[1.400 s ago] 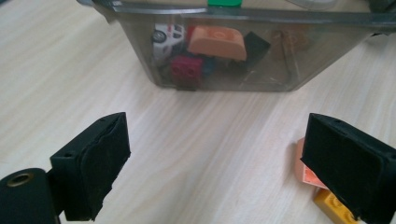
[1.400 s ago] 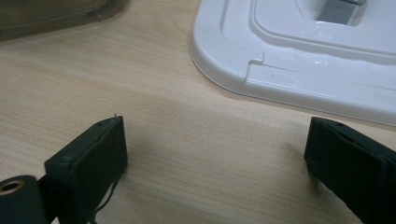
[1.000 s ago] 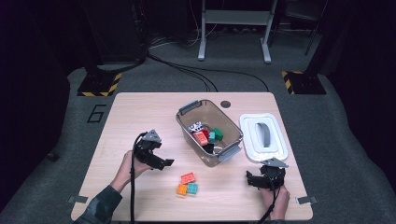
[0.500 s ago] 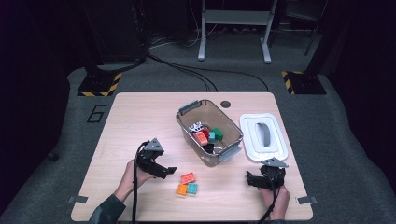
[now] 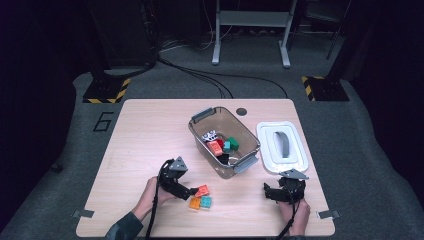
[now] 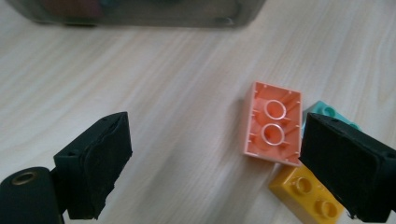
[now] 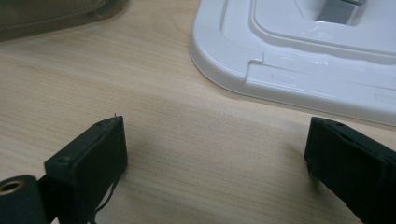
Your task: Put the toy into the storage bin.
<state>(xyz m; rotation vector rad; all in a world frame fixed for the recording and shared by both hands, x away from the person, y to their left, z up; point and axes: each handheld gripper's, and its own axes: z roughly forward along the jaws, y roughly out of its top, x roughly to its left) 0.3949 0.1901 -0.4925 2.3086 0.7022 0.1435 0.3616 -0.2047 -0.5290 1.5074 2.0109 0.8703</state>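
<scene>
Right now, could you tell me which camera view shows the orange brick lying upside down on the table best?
The left gripper view: the orange brick lies close, its hollow underside and two tubes plain, beside the yellow brick. The high view shows it small, by the left gripper. The right gripper view faces the white lid.

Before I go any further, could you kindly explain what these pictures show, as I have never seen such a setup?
There is no robot here: a person sits at a wooden table and holds a hand tool with a two-jaw claw in each hand. The high view looks down from above; the left claw shows at its left, the right claw at its right. The other two pictures come from cameras riding on the claws, looking along their black jaws.

On the table stand a clear bin of coloured bricks and, beside it, its white lid. Three loose bricks lie near the left claw: an upturned orange brick, a yellow brick and a teal brick.

Neither claw holds anything. The left claw's jaws have just been closing slightly, with only bare table between them.
</scene>
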